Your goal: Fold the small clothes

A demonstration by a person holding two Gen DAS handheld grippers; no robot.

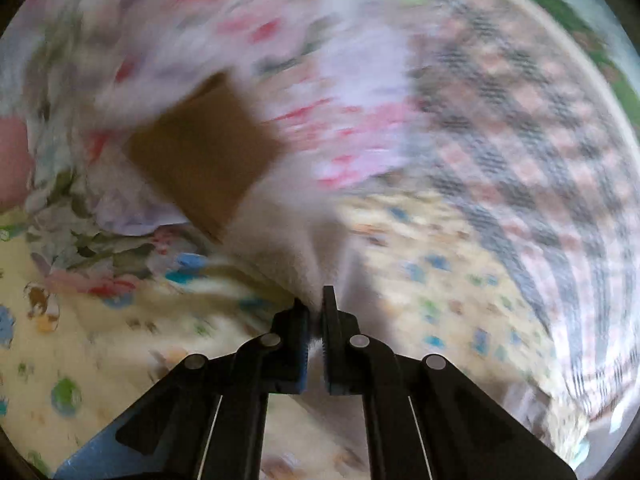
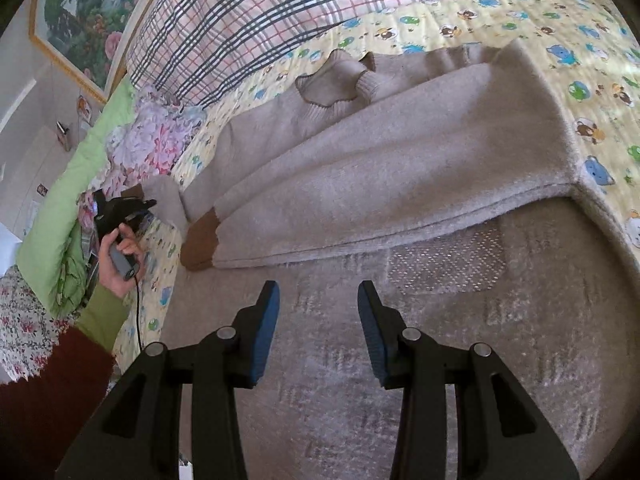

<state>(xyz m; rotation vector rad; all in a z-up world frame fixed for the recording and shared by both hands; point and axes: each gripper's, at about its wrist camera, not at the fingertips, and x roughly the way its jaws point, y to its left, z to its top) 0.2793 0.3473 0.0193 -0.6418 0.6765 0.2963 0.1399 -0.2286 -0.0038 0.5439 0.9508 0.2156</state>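
A beige fuzzy sweater (image 2: 360, 152) with a ribbed neck and brown cuffs (image 2: 202, 240) lies partly folded on the yellow cartoon-print sheet (image 2: 592, 92). My right gripper (image 2: 318, 300) is open and empty, hovering over the sweater's near part. My left gripper (image 1: 316, 308) is shut on a sleeve of the sweater (image 1: 288, 240) and lifts it; its brown cuff (image 1: 204, 152) hangs ahead. The left wrist view is motion-blurred. In the right wrist view the left gripper (image 2: 120, 210) shows at the far left, held by a hand, gripping the sleeve end.
A plaid quilt (image 2: 248, 12) lies at the back of the bed. A floral pillow (image 2: 148, 136) and a green blanket (image 2: 76, 184) lie at the left. A framed flower picture (image 2: 84, 20) hangs on the wall.
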